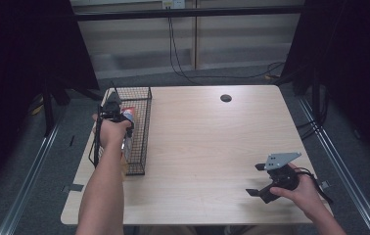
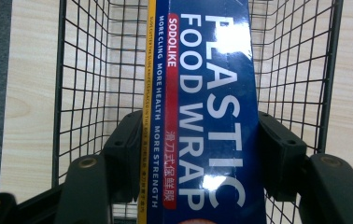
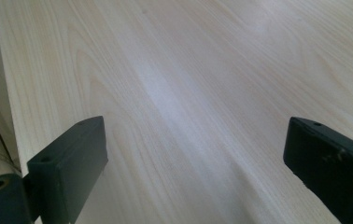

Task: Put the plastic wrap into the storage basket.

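High view first: at about 4 o'clock on the table (image 1: 207,147), nearest the person, the right gripper (image 1: 260,179) sits in the right hand (image 1: 304,195) just above the wood. Its two black jaws stand wide apart with nothing between them, and the right gripper view shows bare light wood in the gap. Over at about 9 o'clock, the left hand (image 1: 113,131) holds the left gripper (image 1: 115,110) over the black wire basket (image 1: 141,128), which stands near the table's left edge. The left gripper view shows its jaws clamped on both long sides of a blue box of plastic food wrap (image 2: 207,112). The box is inside the basket, between the wire walls. I cannot tell if it touches the basket floor. Farther off, near 12 o'clock, a small dark round hole (image 1: 226,98) sits in the tabletop.
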The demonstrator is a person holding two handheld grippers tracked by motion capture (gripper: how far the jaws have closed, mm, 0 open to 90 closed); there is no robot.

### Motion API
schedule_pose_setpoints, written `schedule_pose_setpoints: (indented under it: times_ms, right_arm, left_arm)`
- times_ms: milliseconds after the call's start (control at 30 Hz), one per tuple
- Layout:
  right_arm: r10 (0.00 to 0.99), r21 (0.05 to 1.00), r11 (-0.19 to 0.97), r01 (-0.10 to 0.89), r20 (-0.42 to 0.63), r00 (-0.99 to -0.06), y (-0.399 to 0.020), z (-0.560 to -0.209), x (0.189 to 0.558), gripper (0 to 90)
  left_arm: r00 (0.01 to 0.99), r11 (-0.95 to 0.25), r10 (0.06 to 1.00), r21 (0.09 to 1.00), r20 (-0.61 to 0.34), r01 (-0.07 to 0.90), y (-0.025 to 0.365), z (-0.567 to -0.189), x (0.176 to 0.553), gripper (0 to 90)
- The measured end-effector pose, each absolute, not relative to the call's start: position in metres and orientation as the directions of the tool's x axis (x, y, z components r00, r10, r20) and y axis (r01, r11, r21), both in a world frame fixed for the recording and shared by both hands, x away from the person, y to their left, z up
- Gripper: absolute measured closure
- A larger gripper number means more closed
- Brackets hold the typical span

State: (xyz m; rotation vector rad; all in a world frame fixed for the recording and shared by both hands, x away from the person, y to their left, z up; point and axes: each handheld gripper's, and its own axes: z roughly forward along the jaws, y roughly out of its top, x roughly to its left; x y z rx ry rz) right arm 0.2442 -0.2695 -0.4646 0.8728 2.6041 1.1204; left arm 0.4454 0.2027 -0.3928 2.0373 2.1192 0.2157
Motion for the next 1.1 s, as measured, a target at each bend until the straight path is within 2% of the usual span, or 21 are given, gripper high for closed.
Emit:
schedule_pose_setpoints:
  times_ms: [233,433,700,1100]
  right_arm:
    - [0.579,0.709,0.545,0.447,0.067,-0.812,-0.269,-0.464,0.244,5.9]
    - [0.581,0.713,0.542,0.445,0.065,-0.811,-0.269,-0.463,0.244,5.9]
    - [0.581,0.717,0.538,0.443,0.065,-0.811,-0.269,-0.463,0.244,5.9]
    - [0.584,0.717,0.535,0.447,0.069,-0.809,-0.269,-0.463,0.244,5.9]
  left_arm:
    - [-0.022,0.033,0.999,0.241,-0.048,0.97,0.201,-0.392,0.445,39.3]
    - [-0.002,0.019,0.998,0.292,-0.06,0.956,0.201,-0.377,0.441,35.8]
    - [0.043,-0.015,0.996,0.316,-0.081,0.948,0.203,-0.364,0.434,31.5]
    - [0.185,-0.113,0.972,0.403,-0.143,0.908,0.192,-0.345,0.423,22.9]
